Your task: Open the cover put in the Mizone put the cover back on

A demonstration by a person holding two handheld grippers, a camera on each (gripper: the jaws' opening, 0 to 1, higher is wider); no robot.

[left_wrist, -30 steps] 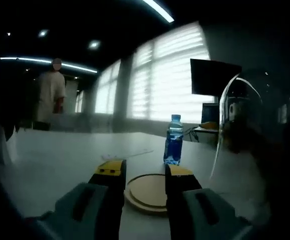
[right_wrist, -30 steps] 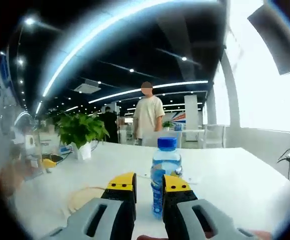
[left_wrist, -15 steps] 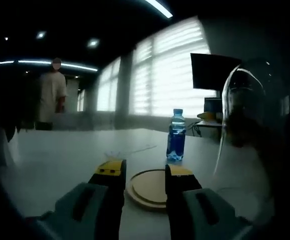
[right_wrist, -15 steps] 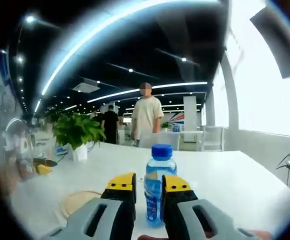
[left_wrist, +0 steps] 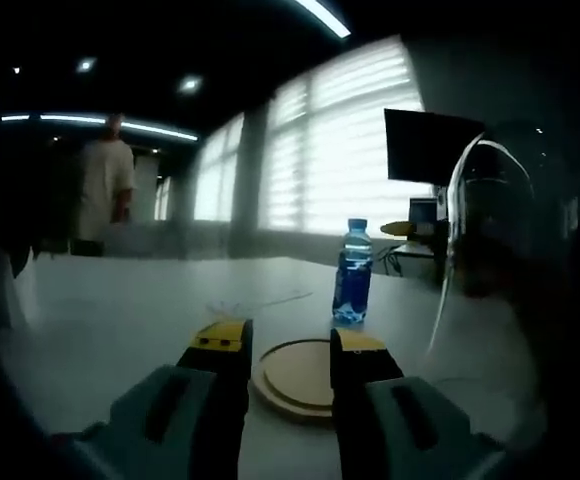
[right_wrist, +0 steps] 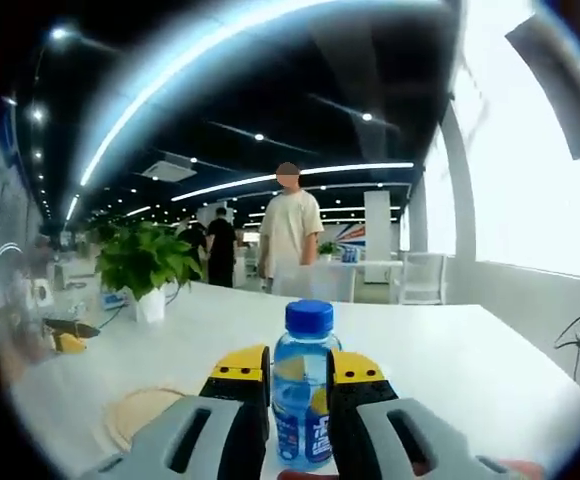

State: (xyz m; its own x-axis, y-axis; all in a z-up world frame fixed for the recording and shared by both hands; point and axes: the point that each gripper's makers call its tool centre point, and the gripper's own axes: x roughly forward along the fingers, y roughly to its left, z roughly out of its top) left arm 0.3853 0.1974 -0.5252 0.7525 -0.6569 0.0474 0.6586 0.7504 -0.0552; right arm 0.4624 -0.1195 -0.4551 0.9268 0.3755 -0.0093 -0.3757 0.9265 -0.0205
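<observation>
Between the yellow-tipped jaws of the right gripper, seen in the right gripper view, stands the Mizone bottle, upright on the white table, its blue cap rising above the jaw tips. The jaws flank the bottle's body closely on both sides; whether they press it or just stand beside it I cannot tell. The blue label carries pale lettering too blurred to read. To the left of the jaws a round wooden disc lies flat on the table, and farther back a potted green plant stands near the table's edge. A person in a light shirt stands beyond the far side of the table.

From the left gripper view, the left gripper has its jaws spread with nothing between them, held low over the table. The same wooden disc lies just beyond and partly between the jaw tips. The bottle stands upright farther off, beyond the right jaw, apart from the disc. At the right edge a clear glass dome curves upward, with a dark monitor behind it against the bright blinds
</observation>
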